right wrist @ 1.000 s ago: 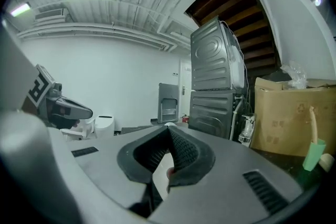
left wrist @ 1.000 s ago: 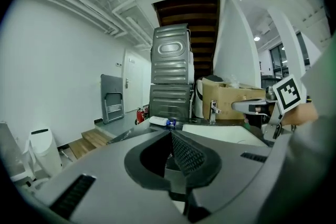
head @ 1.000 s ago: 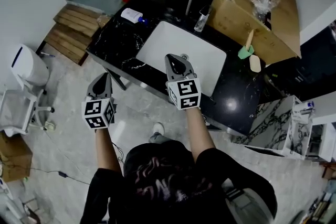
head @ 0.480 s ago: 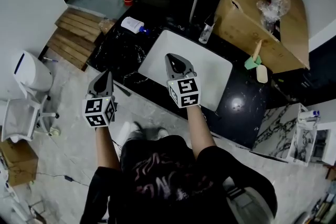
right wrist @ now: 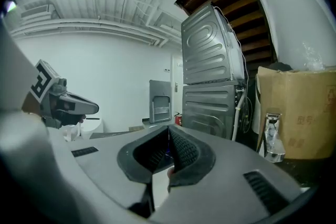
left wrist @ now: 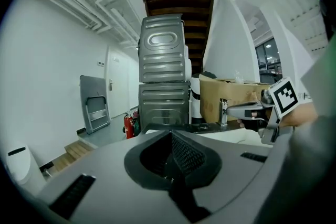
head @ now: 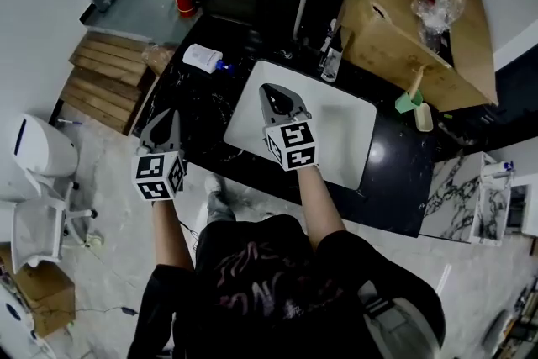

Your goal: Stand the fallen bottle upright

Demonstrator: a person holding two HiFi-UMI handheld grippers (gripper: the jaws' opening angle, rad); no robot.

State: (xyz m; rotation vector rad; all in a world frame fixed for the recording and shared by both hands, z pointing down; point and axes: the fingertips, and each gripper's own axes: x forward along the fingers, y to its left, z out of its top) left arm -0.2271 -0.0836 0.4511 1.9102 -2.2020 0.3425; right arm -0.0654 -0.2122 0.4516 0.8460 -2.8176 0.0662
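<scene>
Near left edge of counter (head: 393, 174), fallen bottle (head: 203, 58)

**Black counter and its load**

A black marbled counter (head: 395, 181) carries a white mat (head: 349, 126) at its middle. A white bottle (head: 202, 58) lies on its side at the far left. A clear bottle (head: 330, 63) stands just beside a cardboard box (head: 403, 21) at the far right.
</scene>
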